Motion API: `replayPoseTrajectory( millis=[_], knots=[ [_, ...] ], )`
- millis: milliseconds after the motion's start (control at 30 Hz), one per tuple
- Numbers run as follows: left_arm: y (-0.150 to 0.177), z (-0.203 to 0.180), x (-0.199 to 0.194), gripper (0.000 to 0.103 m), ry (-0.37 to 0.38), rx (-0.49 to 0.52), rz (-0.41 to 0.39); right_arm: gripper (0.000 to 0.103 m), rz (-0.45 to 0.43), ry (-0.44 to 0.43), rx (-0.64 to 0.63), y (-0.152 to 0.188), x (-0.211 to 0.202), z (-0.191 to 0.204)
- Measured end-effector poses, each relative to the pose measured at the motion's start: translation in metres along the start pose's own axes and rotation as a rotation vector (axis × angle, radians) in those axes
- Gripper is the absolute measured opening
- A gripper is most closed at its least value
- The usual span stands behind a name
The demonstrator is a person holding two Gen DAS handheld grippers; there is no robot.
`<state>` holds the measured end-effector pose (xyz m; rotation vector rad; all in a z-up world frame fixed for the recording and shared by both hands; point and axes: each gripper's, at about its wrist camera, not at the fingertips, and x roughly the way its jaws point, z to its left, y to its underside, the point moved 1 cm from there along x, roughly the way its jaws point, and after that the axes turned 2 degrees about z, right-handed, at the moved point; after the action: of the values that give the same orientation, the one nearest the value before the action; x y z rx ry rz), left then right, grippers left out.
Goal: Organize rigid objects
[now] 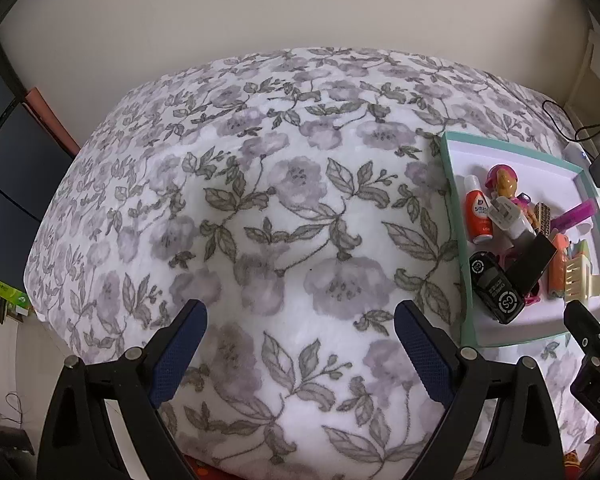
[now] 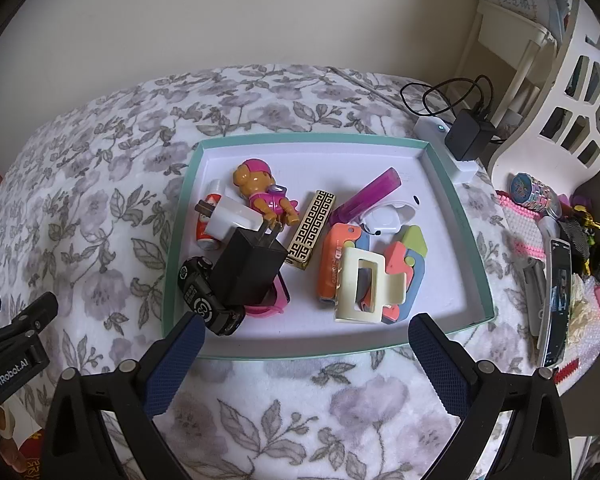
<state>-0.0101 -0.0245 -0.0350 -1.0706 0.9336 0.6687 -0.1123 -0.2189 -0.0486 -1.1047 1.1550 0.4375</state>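
A teal-rimmed white tray [image 2: 466,216] lies on the floral blanket [image 2: 100,208]. In it lie a black charger [image 2: 248,272], a white plug [image 2: 230,220], a black toy car [image 2: 208,300], a toy dog in pink [image 2: 262,192], a gold patterned case [image 2: 312,230], a purple bar [image 2: 370,194], a cream hair clip [image 2: 366,288] and an orange piece [image 2: 334,258]. My right gripper [image 2: 306,340] is open and empty over the tray's near rim. My left gripper [image 1: 300,332] is open and empty over bare blanket, left of the tray [image 1: 452,216].
A white power strip with a black adapter [image 2: 470,136] and cable lies behind the tray. A phone [image 2: 558,300], beaded items and small trinkets lie at the right. A white lattice chair [image 2: 580,80] stands at the far right. The wall is behind the bed.
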Motion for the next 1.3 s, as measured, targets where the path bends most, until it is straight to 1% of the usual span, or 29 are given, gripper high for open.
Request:
replayPoseTrajectory(
  millis=[1300],
  knots=[
    [0.0000, -0.0025, -0.0005, 0.095, -0.004, 0.016, 0.001, 0.103, 0.014, -0.001, -0.015, 0.0009, 0.0041, 0.0017]
  ],
)
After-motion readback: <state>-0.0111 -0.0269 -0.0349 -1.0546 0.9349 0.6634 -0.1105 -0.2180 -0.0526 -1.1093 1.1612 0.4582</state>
